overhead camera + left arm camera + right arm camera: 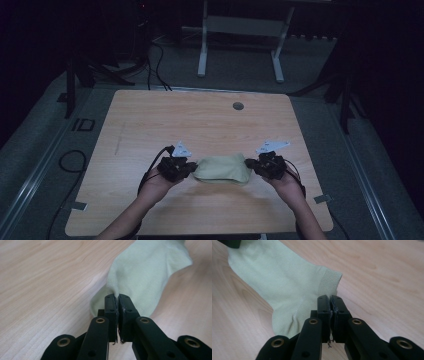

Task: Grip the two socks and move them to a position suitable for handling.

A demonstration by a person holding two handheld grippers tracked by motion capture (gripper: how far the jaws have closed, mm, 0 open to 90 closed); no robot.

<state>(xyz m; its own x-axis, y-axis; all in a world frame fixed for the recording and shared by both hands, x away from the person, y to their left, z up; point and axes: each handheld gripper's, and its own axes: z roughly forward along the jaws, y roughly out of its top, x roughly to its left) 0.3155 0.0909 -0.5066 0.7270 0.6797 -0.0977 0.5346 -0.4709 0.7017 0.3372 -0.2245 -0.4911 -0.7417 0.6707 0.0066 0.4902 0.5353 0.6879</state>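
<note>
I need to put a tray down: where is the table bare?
Bare: the far half of the table, from the sock to the round hole, and the near strip. Crowded: the middle, where left gripper and right gripper hold the sock.

A wooden table (150, 125) with one sock (222, 169) on it.

The table has a pale wood-grain top with rounded corners and a small round grey cap (238, 106) set into it near the far edge. The pale green sock lies on the near half, about midway between the left and right edges, stretched sideways. Its ribbed cuff (332, 280) rests on the wood at one end.
</note>
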